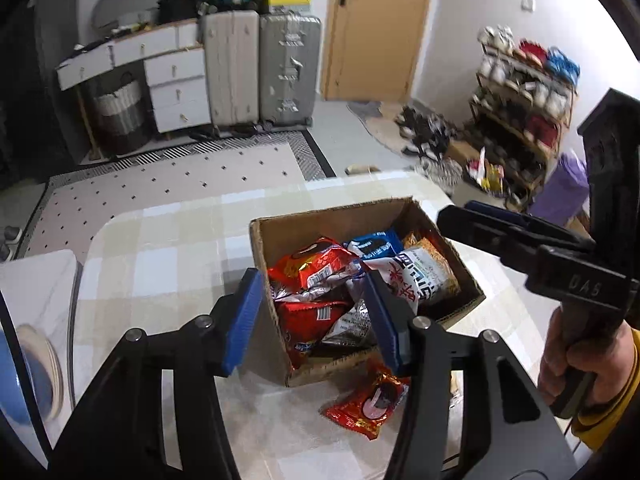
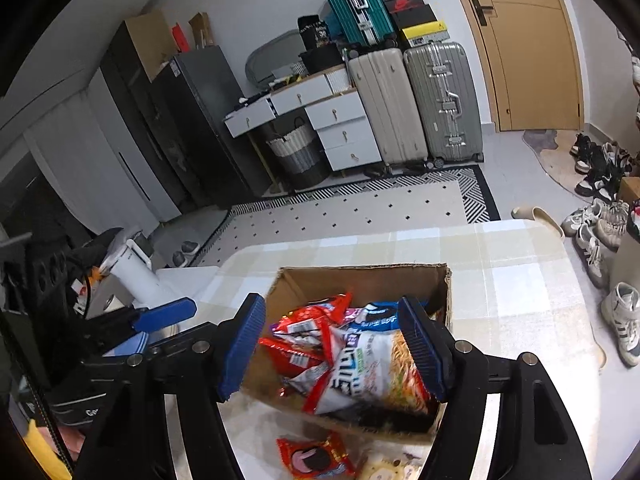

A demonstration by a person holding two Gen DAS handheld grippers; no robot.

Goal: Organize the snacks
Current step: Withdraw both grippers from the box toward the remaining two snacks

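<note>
Hovering over box (image 1: 276,236) of snacks, left gripper (image 1: 316,312) and right gripper (image 2: 332,344) both parted, empty; red packet (image 1: 370,404) outside awaiting pickup.

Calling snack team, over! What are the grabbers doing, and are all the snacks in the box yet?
Left gripper and right gripper empty, jaws apart. Box holds most snacks. One red packet on the table. Nothing in the way.

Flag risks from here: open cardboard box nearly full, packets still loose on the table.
1. The brown cardboard box is heaped; the big white noodle bag stands near rim height, so added packets may slide out.
2. The red foil packet lies against the box's near wall, awkward for the open left gripper.
</note>
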